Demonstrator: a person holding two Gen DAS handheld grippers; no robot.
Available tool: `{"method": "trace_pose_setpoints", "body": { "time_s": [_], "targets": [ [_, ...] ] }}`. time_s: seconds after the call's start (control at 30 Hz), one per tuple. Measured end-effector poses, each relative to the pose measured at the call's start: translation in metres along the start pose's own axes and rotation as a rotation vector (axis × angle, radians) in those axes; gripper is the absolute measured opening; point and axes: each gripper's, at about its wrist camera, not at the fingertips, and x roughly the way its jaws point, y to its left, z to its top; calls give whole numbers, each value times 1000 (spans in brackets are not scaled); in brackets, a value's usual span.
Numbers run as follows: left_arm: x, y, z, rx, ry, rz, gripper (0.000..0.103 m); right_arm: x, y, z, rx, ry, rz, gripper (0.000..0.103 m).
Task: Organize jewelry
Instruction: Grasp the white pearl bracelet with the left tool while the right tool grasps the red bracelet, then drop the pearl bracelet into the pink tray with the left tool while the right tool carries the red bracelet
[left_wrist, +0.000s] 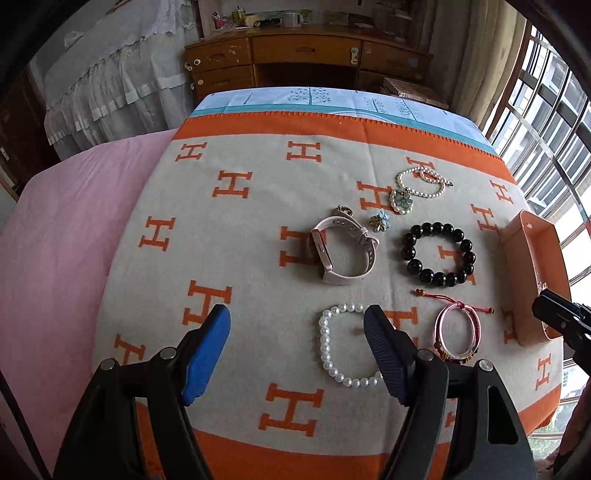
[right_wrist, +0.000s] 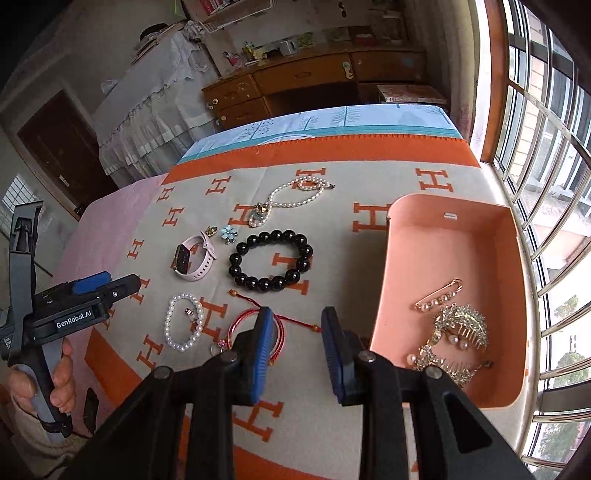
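Bracelets: four on the blanket (left_wrist: 258, 229) — one black-bead bracelet (left_wrist: 438, 254), one white-pearl bracelet (left_wrist: 334, 345), one pink-and-red cord bracelet (left_wrist: 456, 328), one pearl strand (left_wrist: 419, 188) with a flower charm, upper right of centre in the left view.
Watch: one, pink-strapped (left_wrist: 341, 251), mid-frame, just left of the black beads.
Small pieces: two by the watch — a blue flower (left_wrist: 380, 220) and a gold bit (left_wrist: 344, 211).
Box: one, peach (right_wrist: 450, 243), right side of the right view; inside lie one pearl pin (right_wrist: 437, 295) and two rhinestone combs (right_wrist: 456, 336).
Left gripper (left_wrist: 297, 332): jaws wide apart, nothing between them, angled down over the blanket; its right finger overlaps the white pearls in view.
Right gripper (right_wrist: 299, 332): jaws partly apart, gripping nothing, above the cord bracelet at lower centre, beside the box.
Hand (right_wrist: 55, 373): lower left of the right view, wrapped round the left gripper's handle.
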Motion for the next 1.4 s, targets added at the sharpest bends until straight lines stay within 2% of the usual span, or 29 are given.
{"method": "trace_pose_setpoints", "body": {
  "time_s": [0.23, 0.5, 0.67, 0.83, 0.9, 0.97, 1.0, 1.07, 1.1, 1.4],
  "targets": [
    [35, 6, -17, 13, 101, -8, 73, 35, 14, -3, -30, 108, -5, 28],
    [56, -5, -21, 50, 149, -44, 72, 62, 17, -7, -35, 182, -25, 28],
    [60, -7, -19, 50, 157, -59, 60, 73, 17, -10, -44, 209, -32, 28],
    [64, -13, -13, 65, 152, -56, 52, 75, 25, -10, -104, 175, -58, 27],
    [64, -17, -13, 85, 147, -56, 49, 76, 29, -11, -141, 160, -85, 21],
    [63, -21, -11, 100, 141, -61, 44, 77, 32, -12, -173, 145, -112, 11],
    [63, -22, -10, 104, 139, -67, 40, 77, 32, -13, -182, 139, -116, 8],
    [62, -24, -11, 112, 125, -73, 25, 76, 31, -13, -187, 131, -112, 6],
    [62, -26, -10, 113, 119, -72, 7, 75, 30, -13, -182, 130, -106, 6],
    [60, -14, -13, 6, 100, -119, 5, 66, 20, -15, -136, 102, -70, 6]
  ]
}}
